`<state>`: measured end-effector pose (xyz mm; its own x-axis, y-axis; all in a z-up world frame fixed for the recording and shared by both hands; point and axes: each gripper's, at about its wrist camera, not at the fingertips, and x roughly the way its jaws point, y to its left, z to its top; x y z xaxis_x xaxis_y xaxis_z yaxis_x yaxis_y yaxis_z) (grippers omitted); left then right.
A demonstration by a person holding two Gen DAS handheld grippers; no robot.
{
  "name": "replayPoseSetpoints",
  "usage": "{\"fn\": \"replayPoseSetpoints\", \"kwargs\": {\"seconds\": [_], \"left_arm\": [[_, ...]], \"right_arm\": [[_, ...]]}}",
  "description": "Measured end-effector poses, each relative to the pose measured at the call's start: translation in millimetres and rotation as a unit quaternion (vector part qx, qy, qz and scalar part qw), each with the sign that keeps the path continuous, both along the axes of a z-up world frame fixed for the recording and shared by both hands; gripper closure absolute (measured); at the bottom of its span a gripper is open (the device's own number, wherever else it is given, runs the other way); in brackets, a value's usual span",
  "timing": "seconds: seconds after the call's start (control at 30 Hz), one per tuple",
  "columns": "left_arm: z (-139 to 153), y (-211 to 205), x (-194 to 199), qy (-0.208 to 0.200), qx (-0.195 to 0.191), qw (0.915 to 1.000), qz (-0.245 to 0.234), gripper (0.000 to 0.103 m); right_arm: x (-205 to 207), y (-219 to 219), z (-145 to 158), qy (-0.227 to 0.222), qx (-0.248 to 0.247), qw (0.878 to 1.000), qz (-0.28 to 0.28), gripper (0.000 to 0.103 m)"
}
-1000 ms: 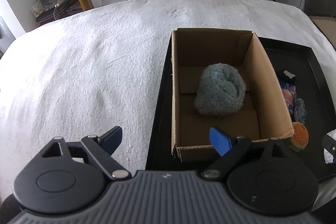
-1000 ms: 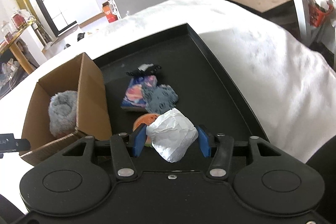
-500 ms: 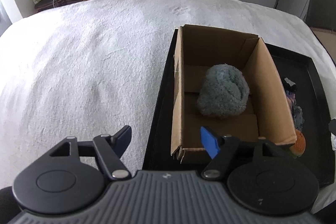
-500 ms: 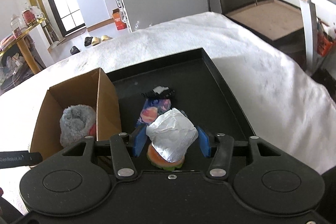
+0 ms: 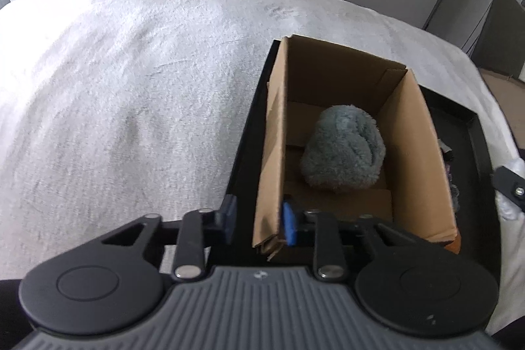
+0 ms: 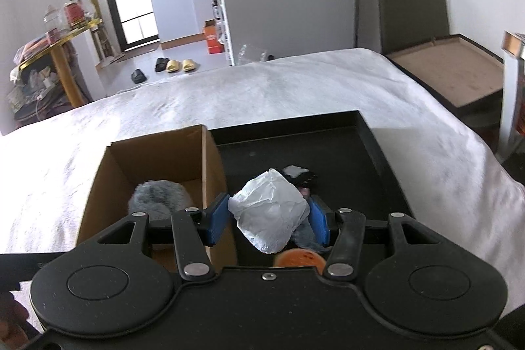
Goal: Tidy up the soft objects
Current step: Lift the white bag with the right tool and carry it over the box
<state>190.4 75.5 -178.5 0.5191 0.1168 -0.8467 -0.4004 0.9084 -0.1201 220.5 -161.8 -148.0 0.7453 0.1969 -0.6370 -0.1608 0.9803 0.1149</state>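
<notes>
Left wrist view: the left claw [image 5: 259,220] is closing astride the cardboard box [image 5: 416,133] wall; a grey plush ball [image 5: 344,150] lies inside. Right wrist view: the right claw [image 6: 269,220] clamps a crumpled white wad [image 6: 270,214] above the black tray [image 6: 370,140], hiding toys beneath; no writing legible

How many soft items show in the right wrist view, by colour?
Grey fluffy: 2, one in the cardboard box, one on the tray
White crumpled: 1, in the right gripper
Orange: 1
Black-and-white: 1
Total: 5 visible; more may be hidden.
</notes>
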Motion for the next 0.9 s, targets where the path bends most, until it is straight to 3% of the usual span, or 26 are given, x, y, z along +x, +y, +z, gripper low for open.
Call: {"fn": "replayPoseSetpoints", "kwargs": {"seconds": [0.1,0.9], "left_arm": [[-1,1,-1,-0.012,-0.012,0.9999,-0.002,0.094],[-5,26,-4,-0.039,-0.076,0.9958,0.033,0.092]], "right_arm": [[2,12,1,-0.003,-0.005,1.000,0.015,0.052],[20,109,9,-0.034,-0.056,0.987,0.146,0.052]]}}
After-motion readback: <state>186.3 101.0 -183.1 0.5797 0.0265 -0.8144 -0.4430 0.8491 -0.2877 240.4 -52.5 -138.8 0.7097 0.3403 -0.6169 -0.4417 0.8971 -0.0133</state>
